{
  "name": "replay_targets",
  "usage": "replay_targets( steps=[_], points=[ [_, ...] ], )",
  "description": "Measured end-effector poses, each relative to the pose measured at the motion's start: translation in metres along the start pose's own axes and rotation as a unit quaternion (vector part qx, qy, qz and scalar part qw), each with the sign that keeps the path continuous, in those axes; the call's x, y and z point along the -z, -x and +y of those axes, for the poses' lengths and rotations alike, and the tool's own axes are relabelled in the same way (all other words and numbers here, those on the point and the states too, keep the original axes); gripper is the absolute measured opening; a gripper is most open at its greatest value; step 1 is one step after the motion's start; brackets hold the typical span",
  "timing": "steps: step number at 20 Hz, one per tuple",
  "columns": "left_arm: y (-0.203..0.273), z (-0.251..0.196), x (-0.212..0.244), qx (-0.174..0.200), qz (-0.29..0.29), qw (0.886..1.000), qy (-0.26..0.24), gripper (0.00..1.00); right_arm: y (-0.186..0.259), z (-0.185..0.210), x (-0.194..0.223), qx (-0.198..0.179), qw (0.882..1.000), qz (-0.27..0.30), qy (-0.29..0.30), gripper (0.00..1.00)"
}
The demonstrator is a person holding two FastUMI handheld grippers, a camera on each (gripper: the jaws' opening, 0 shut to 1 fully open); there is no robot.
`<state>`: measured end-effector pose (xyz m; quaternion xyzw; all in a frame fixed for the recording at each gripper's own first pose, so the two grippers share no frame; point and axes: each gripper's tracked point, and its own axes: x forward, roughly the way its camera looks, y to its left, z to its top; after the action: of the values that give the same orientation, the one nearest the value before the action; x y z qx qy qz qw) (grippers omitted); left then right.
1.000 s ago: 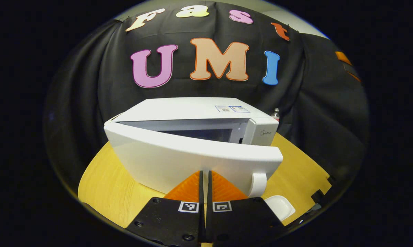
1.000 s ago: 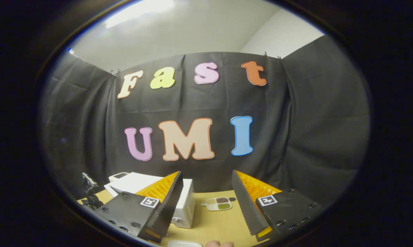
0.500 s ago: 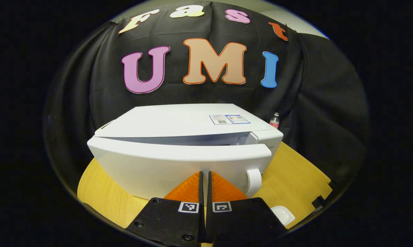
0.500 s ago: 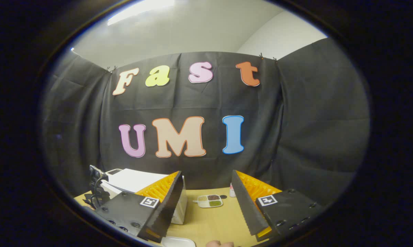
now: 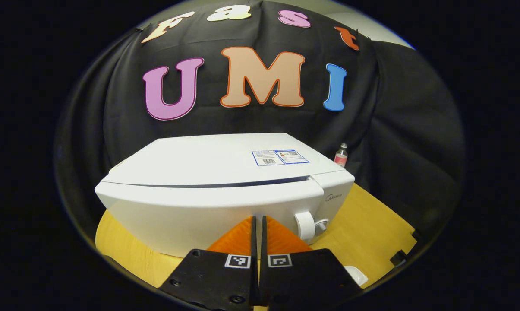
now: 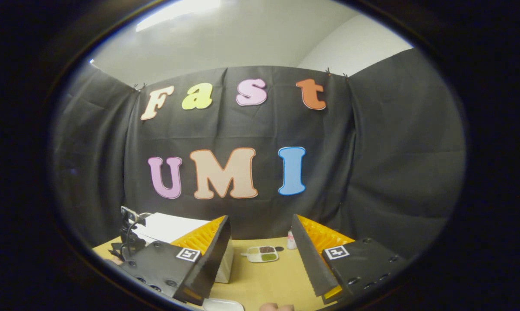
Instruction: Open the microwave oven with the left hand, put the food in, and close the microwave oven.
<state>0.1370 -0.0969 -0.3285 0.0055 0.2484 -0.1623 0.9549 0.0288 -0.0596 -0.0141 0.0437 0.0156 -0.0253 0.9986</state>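
- Two fingers of the left gripper point(image 5: 258, 220) lie pressed flat together with nothing between them, their tips against or just short of the front of the microwave door point(image 5: 199, 211); which of the two I cannot tell.
- That door sits almost flush with the white microwave oven point(image 5: 216, 160), with only a thin dark seam along its top edge.
- At the door's right end is a white handle point(image 5: 304, 226), just right of the left gripper's tips, and a round knob point(image 5: 321, 224) shows beside it on the control panel.
- On top of the oven, toward its right, is a small printed sticker point(image 5: 279, 157).
- The oven stands on a yellow wooden table point(image 5: 372, 224); a small bottle with a pink label point(image 5: 340, 155) stands behind its right rear corner, against the black cloth.
- A white dish point(image 5: 357, 274) lies on the table low at the right, near the left gripper's body; whether it holds food I cannot tell.
- In the right gripper view, the right gripper point(image 6: 260, 242) is held above the table with its fingers spread wide and empty.
- Between those fingers, farther off on the table, is a white divided tray point(image 6: 262, 254) with dark, tan and green fillings, and the small bottle is just right of it.
- The oven shows at the left behind the near finger, and the left gripper's dark body with its cable is in front of it.
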Motion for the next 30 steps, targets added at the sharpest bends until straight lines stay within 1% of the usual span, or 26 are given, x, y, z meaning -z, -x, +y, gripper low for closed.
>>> replay_targets(
  steps=[1,3,8,11,12,13,14,16,19,23,27,30],
  points=[
    [-0.001,0.000,-0.003,-0.002,-0.004,1.000,0.001,0.00,-0.001,0.000,0.000,-0.001,1.000,0.000,0.000,0.84],
    [-0.004,-0.007,-0.001,0.011,0.000,1.000,0.012,0.00,-0.001,0.002,-0.001,-0.003,1.000,0.000,-0.002,0.84],
    [-0.010,-0.017,0.000,0.028,0.001,1.000,0.011,0.00,0.000,0.005,0.001,-0.007,1.000,0.002,-0.003,0.84],
    [-0.015,-0.026,-0.001,0.047,0.004,0.999,0.014,0.01,0.004,0.004,-0.001,-0.006,1.000,0.001,-0.002,0.84],
    [-0.016,-0.027,-0.002,0.047,0.002,0.999,0.010,0.01,0.005,0.003,-0.001,-0.006,1.000,0.000,-0.002,0.84],
    [-0.021,-0.022,-0.008,0.035,-0.007,0.999,-0.002,0.01,0.007,0.003,-0.002,-0.006,1.000,0.000,-0.003,0.84],
    [-0.022,-0.031,-0.007,0.051,-0.005,0.999,0.011,0.01,0.009,0.003,-0.002,-0.007,1.000,0.001,-0.004,0.84],
    [-0.019,-0.028,-0.006,0.041,0.002,0.999,0.004,0.01,0.013,0.000,-0.005,-0.005,1.000,-0.003,-0.001,0.84],
    [-0.012,-0.023,-0.020,0.021,-0.019,0.999,-0.020,0.01,0.018,-0.002,-0.006,-0.003,1.000,-0.003,-0.001,0.84],
    [0.013,-0.023,-0.043,0.017,-0.049,0.998,-0.022,0.00,0.018,-0.003,-0.009,-0.003,1.000,-0.007,-0.005,0.84],
    [0.058,-0.024,-0.079,0.020,-0.098,0.995,-0.028,0.01,0.015,0.005,-0.012,-0.012,1.000,-0.012,-0.013,0.84],
    [0.098,-0.017,-0.113,0.014,-0.134,0.990,-0.030,0.02,0.013,0.015,-0.009,-0.025,0.999,-0.011,-0.018,0.84]
  ],
)
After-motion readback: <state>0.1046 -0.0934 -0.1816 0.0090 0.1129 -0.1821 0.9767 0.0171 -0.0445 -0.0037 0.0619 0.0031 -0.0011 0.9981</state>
